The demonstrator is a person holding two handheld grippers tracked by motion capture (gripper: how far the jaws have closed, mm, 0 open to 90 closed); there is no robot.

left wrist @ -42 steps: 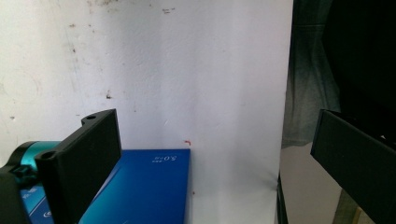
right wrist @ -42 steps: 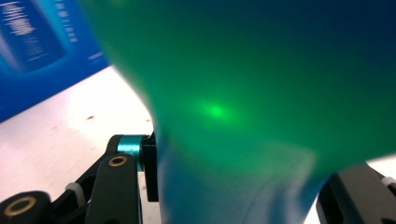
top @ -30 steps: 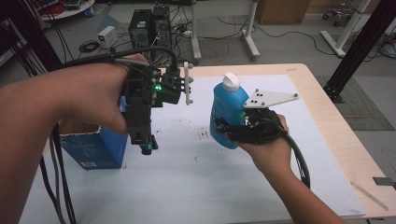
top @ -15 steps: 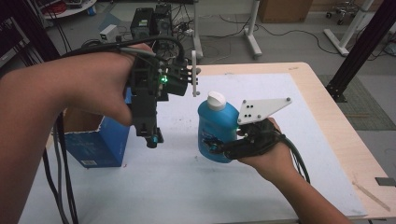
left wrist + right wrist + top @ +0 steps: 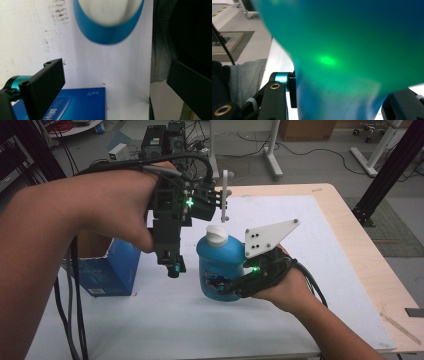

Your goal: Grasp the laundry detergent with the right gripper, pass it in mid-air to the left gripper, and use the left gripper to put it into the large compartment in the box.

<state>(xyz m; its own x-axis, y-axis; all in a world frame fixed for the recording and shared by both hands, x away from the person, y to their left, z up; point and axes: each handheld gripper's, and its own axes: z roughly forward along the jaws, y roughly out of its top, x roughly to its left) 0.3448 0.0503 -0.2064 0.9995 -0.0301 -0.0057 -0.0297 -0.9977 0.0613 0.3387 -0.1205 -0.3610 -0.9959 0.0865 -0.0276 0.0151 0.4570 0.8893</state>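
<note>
Tongs first: my right gripper (image 5: pixel 225 287) is clamped on the blue bottle (image 5: pixel 220 265), holding it up off the white table (image 5: pixel 300 320). Left gripper (image 5: pixel 112 82) hangs above its white cap (image 5: pixel 217 233), jaws wide and empty. By my guess the lifting is done; taking hold of that cap remains.

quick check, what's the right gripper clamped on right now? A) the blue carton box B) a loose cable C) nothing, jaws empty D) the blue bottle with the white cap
D: in the high view the right gripper is closed around the lower body of the blue bottle, and in the right gripper view the bottle sits between its black jaws; the blue box rests apart on the table.
</note>
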